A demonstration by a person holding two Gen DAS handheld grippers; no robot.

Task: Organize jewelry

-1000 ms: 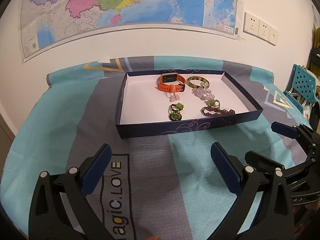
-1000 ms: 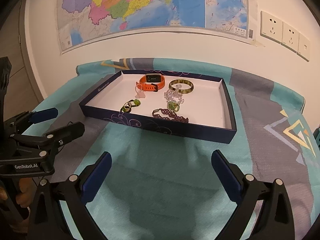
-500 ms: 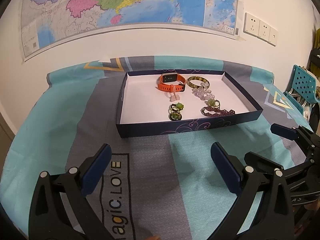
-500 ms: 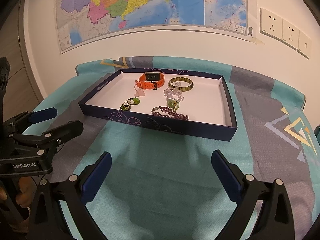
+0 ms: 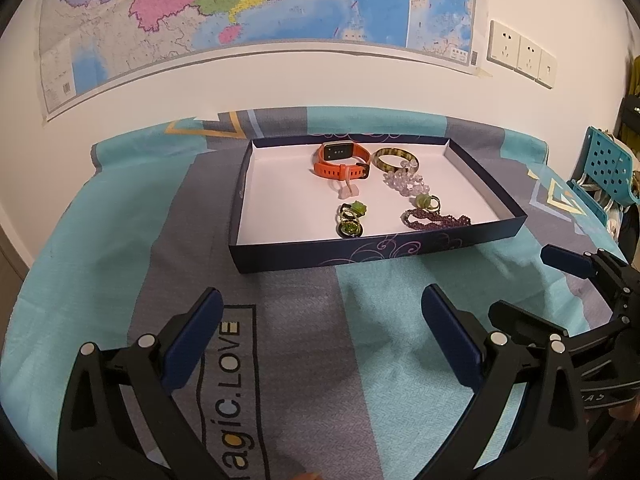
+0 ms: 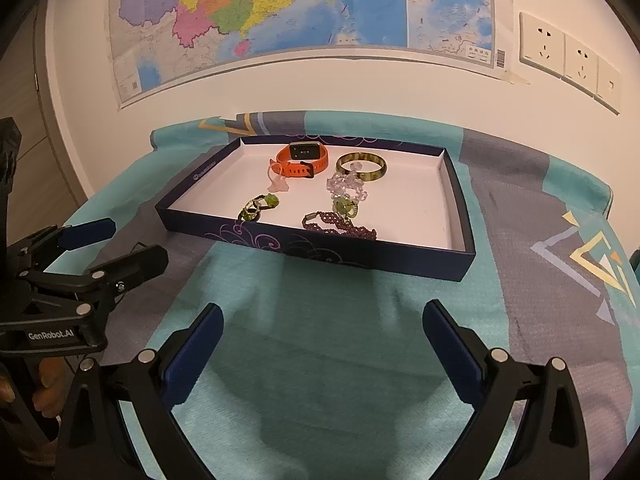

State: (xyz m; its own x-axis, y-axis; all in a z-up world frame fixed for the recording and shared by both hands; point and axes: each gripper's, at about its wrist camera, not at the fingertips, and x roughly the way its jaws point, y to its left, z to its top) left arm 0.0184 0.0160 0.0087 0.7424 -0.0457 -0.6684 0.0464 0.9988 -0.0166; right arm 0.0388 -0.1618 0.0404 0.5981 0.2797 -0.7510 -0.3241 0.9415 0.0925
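The left tool [image 5: 320, 320] is hovering with its two blue-padded fingers [image 5: 192, 332] spread wide, gripping nothing. The right tool [image 6: 320, 336] is hovering beside it, its jaws likewise standing wide apart and empty. A hand [image 6: 44, 392] is gripping the left tool's handle from below.

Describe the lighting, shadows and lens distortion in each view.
Left wrist view: warm, dim light; fisheye bows the map edge and darkens corners; right edge smeared. Right wrist view: same warm cast; a broad soft shadow on the cloth ahead of the open right gripper; tray stays sharp.
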